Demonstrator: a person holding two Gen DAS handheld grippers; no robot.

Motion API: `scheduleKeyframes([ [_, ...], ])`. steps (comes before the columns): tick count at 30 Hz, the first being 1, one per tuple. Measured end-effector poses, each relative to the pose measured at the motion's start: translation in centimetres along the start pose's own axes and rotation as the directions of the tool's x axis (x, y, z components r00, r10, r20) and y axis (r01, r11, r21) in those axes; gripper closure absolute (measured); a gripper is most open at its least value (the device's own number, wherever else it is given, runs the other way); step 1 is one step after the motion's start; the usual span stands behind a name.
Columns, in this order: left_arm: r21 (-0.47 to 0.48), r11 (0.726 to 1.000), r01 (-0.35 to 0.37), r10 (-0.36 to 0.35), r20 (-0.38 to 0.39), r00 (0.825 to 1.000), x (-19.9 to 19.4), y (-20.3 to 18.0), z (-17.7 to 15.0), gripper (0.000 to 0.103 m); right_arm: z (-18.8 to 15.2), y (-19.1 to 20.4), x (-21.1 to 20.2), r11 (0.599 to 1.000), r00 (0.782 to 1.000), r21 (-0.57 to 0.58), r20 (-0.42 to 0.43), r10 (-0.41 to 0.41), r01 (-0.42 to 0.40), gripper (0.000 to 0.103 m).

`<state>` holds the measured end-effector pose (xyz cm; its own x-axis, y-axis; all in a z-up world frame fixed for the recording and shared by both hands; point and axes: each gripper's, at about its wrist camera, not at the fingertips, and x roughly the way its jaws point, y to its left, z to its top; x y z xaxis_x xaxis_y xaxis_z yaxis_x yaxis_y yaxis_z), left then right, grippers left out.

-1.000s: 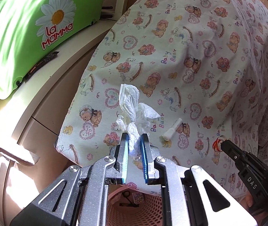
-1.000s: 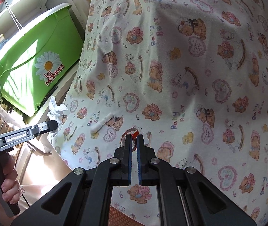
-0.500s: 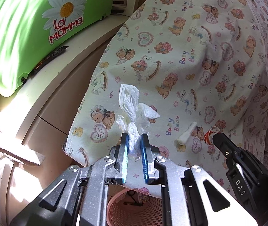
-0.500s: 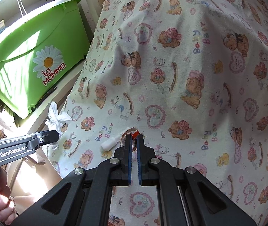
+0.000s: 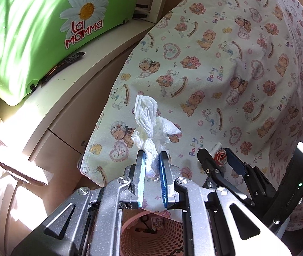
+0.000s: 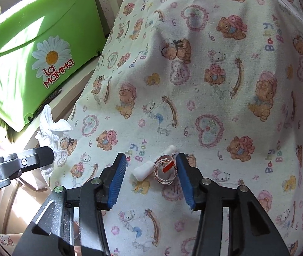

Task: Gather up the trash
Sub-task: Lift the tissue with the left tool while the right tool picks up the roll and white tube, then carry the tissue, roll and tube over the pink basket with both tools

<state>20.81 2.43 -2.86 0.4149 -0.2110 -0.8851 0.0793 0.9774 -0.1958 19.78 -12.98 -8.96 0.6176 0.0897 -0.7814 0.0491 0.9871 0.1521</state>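
Observation:
My left gripper [image 5: 152,160] is shut on a crumpled white tissue [image 5: 151,125] and holds it in the air above a pink perforated basket [image 5: 151,236]. The tissue also shows in the right wrist view [image 6: 49,125]. My right gripper [image 6: 151,166] is open over the teddy-bear printed cloth [image 6: 215,74]. Between its jaws lie a coiled strip of tape with a red end [image 6: 164,168] and a small white tube [image 6: 146,169]. The right gripper also shows in the left wrist view [image 5: 217,155], astride the coil [image 5: 220,156].
A green "La Mamma" tub [image 5: 34,32] stands on a cream cabinet [image 5: 70,98] to the left of the cloth-covered surface. The cloth's edge hangs over the basket. A black sachet [image 5: 64,66] lies by the tub.
My right gripper has opened and now straddles the tape coil and the white tube. My left gripper has kept the tissue and shifted slightly towards the cloth's edge.

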Motion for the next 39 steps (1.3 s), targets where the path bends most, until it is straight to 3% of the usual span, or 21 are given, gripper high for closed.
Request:
scheduleKeyframes([
  [8, 0.004, 1.0, -0.01, 0.01, 0.004, 1.0, -0.2, 0.2, -0.1, 0.091, -0.6, 1.6, 0.9, 0.987, 0.989, -0.074, 0.038, -0.143, 0.146, 0.049],
  [9, 0.004, 1.0, -0.011, 0.011, 0.004, 1.0, -0.2, 0.1, -0.1, 0.091, -0.7, 1.5, 0.8, 0.988, 0.989, -0.066, 0.041, -0.139, 0.142, 0.053],
  [10, 0.005, 1.0, -0.012, 0.012, 0.004, 1.0, -0.2, 0.1, -0.1, 0.091, -0.7, 1.3, 0.6, 0.989, 0.99, -0.059, 0.041, -0.135, 0.137, 0.065],
  [13, 0.008, 1.0, -0.016, 0.016, 0.005, 1.0, -0.1, 0.0, -0.2, 0.091, -0.6, 0.1, 0.0, 0.998, 0.998, -0.023, 0.023, -0.05, 0.051, 0.084],
  [16, 0.015, 1.0, -0.016, 0.016, 0.005, 1.0, -0.1, -0.3, -0.3, 0.091, -0.3, -1.8, -1.1, 0.997, 0.998, 0.043, 0.012, 0.066, -0.067, 0.089],
  [19, 0.027, 1.0, -0.015, 0.015, 0.004, 1.0, -0.1, -0.6, -0.5, 0.091, -0.2, -3.7, -2.7, 0.973, 0.978, 0.099, 0.034, 0.208, -0.21, 0.089],
  [24, 0.05, 0.999, -0.015, 0.015, 0.008, 1.0, -0.2, -1.1, -0.9, 0.091, -0.2, -6.0, -5.3, 0.943, 0.951, 0.125, 0.071, 0.302, -0.309, 0.089],
  [26, 0.059, 0.998, -0.014, 0.014, 0.008, 1.0, -0.3, -1.3, -1.1, 0.091, -0.4, -6.7, -6.3, 0.94, 0.949, 0.135, 0.083, 0.306, -0.315, 0.089],
  [31, 0.082, 0.996, -0.02, 0.019, 0.01, 1.0, -0.2, -1.7, -1.7, 0.091, -0.7, -6.8, -7.6, 0.969, 0.969, 0.067, 0.087, 0.231, -0.237, 0.089],
  [39, 0.139, 0.99, -0.006, 0.003, 0.023, 1.0, -1.2, -3.0, -3.2, 0.091, -2.7, -5.4, -9.5, 0.974, 0.972, -0.011, 0.07, 0.226, -0.226, 0.088],
])
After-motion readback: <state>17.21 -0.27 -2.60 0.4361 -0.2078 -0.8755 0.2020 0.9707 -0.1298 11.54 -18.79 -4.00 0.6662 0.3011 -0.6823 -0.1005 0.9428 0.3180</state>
